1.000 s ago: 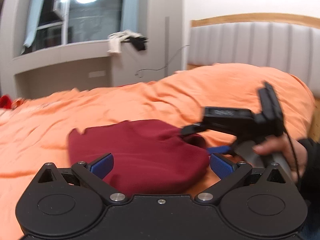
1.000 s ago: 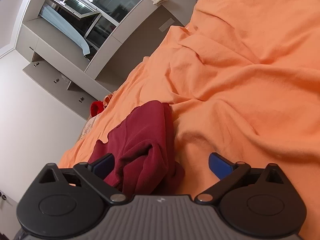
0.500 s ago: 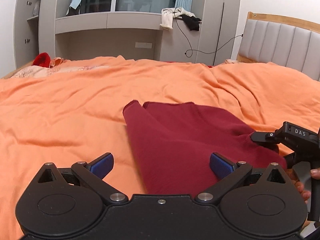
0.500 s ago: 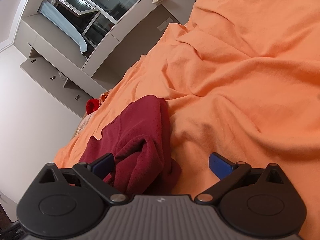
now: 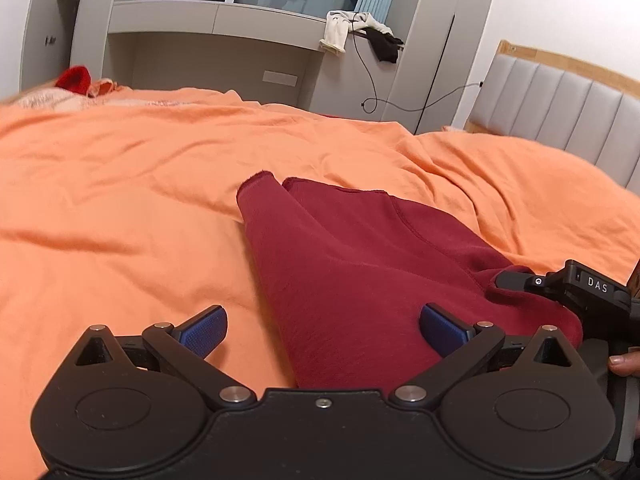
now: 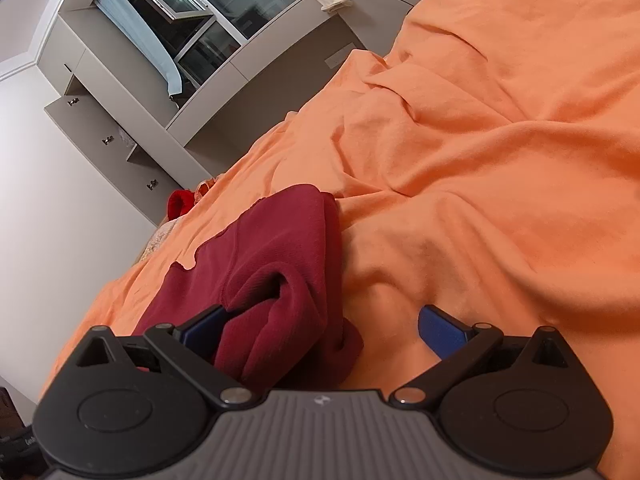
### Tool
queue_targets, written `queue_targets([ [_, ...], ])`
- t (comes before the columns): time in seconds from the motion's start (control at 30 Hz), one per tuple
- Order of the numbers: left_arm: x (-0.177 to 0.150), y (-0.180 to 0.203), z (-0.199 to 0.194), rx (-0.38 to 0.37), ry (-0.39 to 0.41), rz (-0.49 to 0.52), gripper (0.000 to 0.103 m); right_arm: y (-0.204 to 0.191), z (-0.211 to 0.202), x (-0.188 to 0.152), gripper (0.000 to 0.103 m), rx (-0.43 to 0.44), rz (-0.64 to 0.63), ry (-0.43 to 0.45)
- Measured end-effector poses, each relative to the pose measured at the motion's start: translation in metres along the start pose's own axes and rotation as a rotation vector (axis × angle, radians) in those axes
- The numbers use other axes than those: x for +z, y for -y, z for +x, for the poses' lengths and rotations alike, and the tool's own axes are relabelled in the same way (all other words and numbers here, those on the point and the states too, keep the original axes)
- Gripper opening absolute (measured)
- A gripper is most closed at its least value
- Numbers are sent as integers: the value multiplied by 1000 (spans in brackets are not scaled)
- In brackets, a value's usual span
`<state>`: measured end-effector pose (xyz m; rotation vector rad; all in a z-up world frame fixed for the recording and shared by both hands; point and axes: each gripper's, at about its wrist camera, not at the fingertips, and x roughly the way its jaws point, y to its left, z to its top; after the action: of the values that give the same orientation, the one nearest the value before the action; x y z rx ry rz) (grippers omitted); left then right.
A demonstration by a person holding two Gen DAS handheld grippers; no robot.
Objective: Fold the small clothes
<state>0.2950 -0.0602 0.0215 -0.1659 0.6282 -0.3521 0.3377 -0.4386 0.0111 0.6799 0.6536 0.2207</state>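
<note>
Around you the orange bedspread [image 5: 120,208] covers the whole bed, rumpled into soft ridges, with a grey padded headboard [image 5: 560,100] off to the right and a grey built-in wall unit [image 5: 208,40] behind. A pale cloth [image 5: 336,32] and a dark one [image 5: 386,46] hang from the unit's ledge beside a trailing cable [image 5: 368,80], and a small red item [image 5: 74,78] sits at the far edge of the bed. Nothing lies between your tools and the dark red garment [image 5: 360,272], which rests on the bedspread right in front of you, partly folded, with a narrow end pointing away and its near-right corner bunched into thick rolls. Your left gripper [image 5: 322,326] is spread wide, hovering over the garment's near edge with nothing between its blue pads. Your right gripper [image 6: 320,328] is also spread wide, its left pad [image 6: 202,330] against the bunched fabric, its right pad over bare bedspread.
</note>
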Motion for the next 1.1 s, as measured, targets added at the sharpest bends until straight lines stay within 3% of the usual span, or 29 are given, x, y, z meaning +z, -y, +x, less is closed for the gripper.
queue_targets([
  [0.2,-3,-8,10,-14,-55,-130,103,-5,7,-3,103,-43,-3,27],
  [0.4,-16,-8,10,-28,7,-92,103,-5,5,-9,103,-46,-27,58],
  [0.57,-15,-8,11,-27,10,-85,103,-6,6,-8,103,-55,-22,56],
  [0.83,-9,-13,11,-52,-9,-70,103,4,9,15,103,-3,194,14],
  [0.9,-6,-16,12,-62,19,-89,103,3,12,21,103,22,237,4],
  [1.0,0,-20,16,-51,36,-131,103,0,20,28,103,65,252,-17],
  [1.1,10,-22,26,-74,4,-144,103,2,36,33,103,66,259,-67],
])
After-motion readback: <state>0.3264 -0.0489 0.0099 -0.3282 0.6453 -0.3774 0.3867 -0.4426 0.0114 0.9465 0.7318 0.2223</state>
